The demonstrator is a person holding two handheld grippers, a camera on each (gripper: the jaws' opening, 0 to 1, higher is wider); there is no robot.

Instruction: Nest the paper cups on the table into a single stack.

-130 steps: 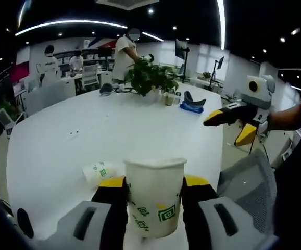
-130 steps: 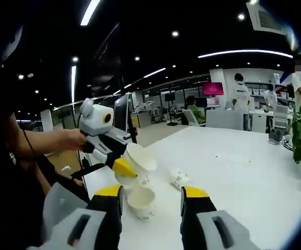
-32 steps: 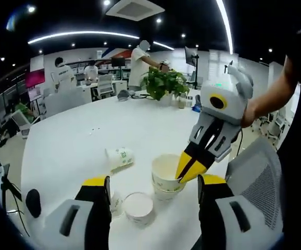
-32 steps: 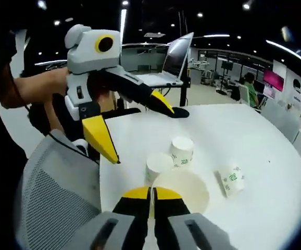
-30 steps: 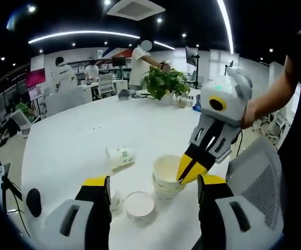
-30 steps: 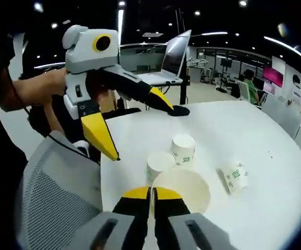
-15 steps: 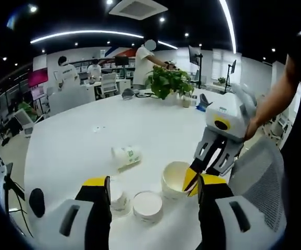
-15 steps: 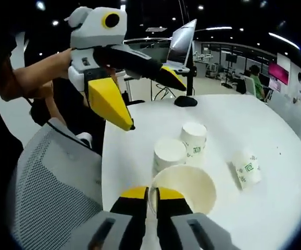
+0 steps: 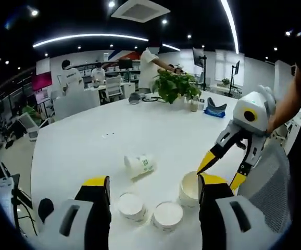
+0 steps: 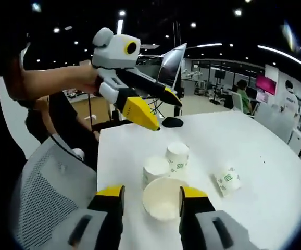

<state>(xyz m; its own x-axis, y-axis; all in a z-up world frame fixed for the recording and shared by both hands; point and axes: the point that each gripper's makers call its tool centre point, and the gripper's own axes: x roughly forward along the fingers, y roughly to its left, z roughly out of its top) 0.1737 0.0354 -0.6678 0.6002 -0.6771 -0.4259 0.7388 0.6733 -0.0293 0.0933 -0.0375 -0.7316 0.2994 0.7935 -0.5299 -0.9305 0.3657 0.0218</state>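
Right gripper view: cup stack [image 10: 162, 198] between parted tongs [image 10: 150, 200].

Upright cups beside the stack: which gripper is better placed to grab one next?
Probably left. Its open gripper looks down over the two upright cups, while the open right gripper straddles the stack.

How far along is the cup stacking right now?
One nest is started: a stack of cups stands upright on the table. Nothing is in hand; the left gripper and right gripper are both open. Two upside-down cups and a cup on its side remain.
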